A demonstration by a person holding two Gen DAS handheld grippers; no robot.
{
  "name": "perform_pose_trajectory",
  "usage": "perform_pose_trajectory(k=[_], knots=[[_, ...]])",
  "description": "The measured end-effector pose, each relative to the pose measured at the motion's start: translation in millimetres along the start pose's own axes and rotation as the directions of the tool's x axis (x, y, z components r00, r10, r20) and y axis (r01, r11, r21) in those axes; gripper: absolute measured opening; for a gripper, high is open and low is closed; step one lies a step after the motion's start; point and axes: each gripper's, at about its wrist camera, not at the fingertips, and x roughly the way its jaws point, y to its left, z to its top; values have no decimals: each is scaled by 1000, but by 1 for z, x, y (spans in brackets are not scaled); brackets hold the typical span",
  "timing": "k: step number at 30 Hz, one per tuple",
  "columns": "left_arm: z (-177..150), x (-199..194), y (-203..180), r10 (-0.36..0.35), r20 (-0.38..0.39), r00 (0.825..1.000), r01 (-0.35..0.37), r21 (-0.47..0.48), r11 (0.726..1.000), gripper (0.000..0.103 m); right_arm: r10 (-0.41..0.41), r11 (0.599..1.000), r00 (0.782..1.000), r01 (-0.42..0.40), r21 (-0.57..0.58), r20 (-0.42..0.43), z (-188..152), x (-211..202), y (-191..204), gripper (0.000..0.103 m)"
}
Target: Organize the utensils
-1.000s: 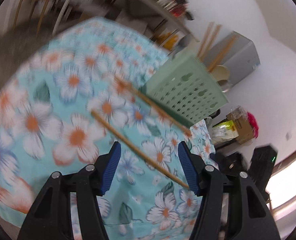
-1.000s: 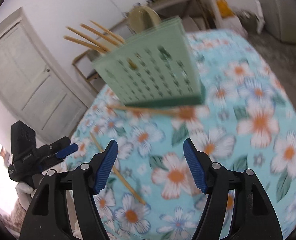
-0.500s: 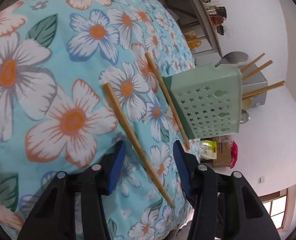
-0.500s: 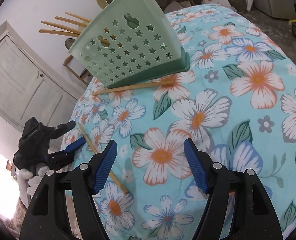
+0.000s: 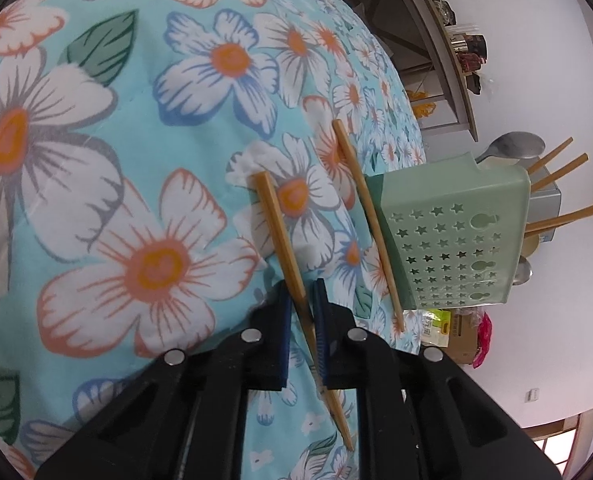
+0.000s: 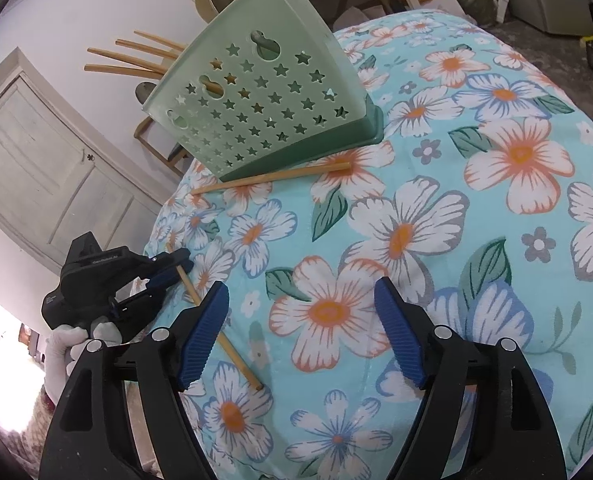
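Here we see our left tongs [image 5: 301,304] clenched on a wooden chopstick [image 5: 280,232], their blue pads having just been closing until they pinch it partway along its length. The chopstick lies slanted on the flowered cloth [image 5: 96,160] that covers the desk, its thick end pointing away from us and its thin end running back under the tongs. In the right wrist view the same left tongs [image 6: 176,266] show at the desk's near-left edge, gripped in a white-gloved hand [image 6: 62,350], with the chopstick [image 6: 232,354] reaching out past them.

Our right tongs [image 6: 302,332] stand released, their jaws having just been opening wider, with nothing between them but cloth.

A second chopstick [image 6: 272,176] lies flat on the cloth, touching the foot of the green holder [image 6: 264,96]. The holder, pierced with star-shaped holes, stands near the far edge of the desk. More chopsticks [image 5: 564,220] and a metal spoon [image 5: 512,146] stick out of its top.
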Motion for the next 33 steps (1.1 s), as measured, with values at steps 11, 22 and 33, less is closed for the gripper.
perform_pose_trajectory(k=[11,22,33], knots=[[-6,-13,-7,47,34,998,-49,69,996,10,5,1000,1000,-5,-21,3,0,7,7,83],[0,-24,-5,93,80,992,-105,159,982,12,5,999,1000,-5,-35,9,0,15,15,91],[0,-22,-7,101,77,992,-114,181,977,13,4,999,1000,-4,-53,5,0,20,17,93]])
